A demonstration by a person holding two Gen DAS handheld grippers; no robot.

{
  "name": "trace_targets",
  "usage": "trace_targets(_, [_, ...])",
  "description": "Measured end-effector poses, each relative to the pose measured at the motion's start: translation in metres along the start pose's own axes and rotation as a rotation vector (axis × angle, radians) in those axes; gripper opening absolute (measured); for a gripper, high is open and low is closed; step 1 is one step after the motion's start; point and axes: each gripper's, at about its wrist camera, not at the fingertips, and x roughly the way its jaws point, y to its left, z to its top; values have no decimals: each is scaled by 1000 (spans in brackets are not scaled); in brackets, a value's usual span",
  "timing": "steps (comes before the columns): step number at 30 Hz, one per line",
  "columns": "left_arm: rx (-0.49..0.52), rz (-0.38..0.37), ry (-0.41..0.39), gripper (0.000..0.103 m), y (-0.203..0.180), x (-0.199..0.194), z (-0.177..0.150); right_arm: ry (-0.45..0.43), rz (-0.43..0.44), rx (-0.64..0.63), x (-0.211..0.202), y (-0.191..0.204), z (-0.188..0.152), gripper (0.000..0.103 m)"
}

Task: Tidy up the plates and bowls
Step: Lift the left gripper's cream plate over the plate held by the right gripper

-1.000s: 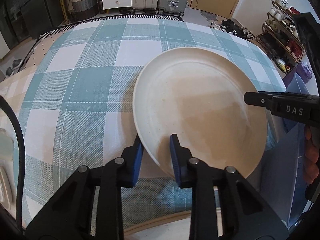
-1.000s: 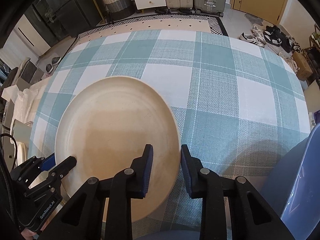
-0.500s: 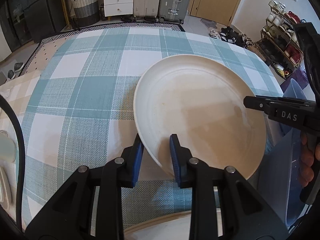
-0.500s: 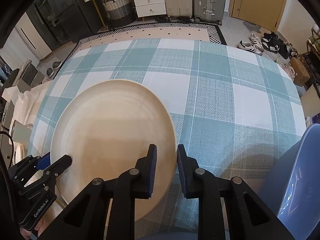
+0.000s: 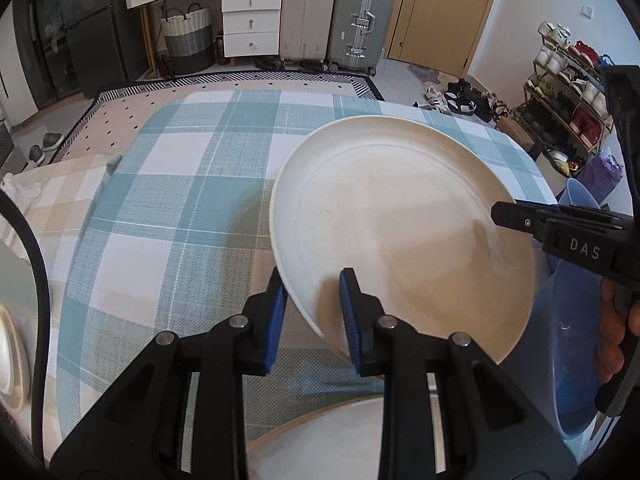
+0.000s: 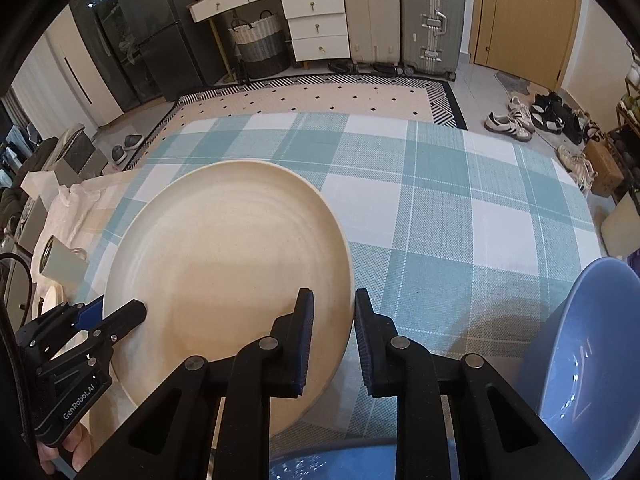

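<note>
A large cream plate (image 5: 400,224) (image 6: 224,252) hangs above the teal checked tablecloth, gripped on two sides. My left gripper (image 5: 312,312) is shut on its near left rim. My right gripper (image 6: 332,332) is shut on its right rim; in the left wrist view that gripper (image 5: 500,214) reaches in from the right. In the right wrist view the left gripper (image 6: 116,312) clamps the plate at lower left. Blue bowls (image 6: 588,344) (image 5: 576,336) sit at the near right, and another cream plate (image 5: 316,436) lies below at the near edge.
The table (image 6: 460,208) (image 5: 180,216) carries the checked cloth. A pale mug (image 6: 60,260) lies on its side at the left on a beige cloth, with white dishes (image 5: 12,344) nearby. Suitcases, drawers, a shoe rack and shoes stand on the floor beyond.
Both grippers have lifted the cream plate higher above the cloth, so more of the room behind shows. The right gripper's jaws closed tighter on the rim.
</note>
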Motion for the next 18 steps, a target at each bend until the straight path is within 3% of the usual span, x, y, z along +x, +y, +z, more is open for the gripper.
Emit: trace_targets(18, [-12, 30, -94, 23, 14, -74, -23, -87, 40, -39, -60, 37, -25, 21])
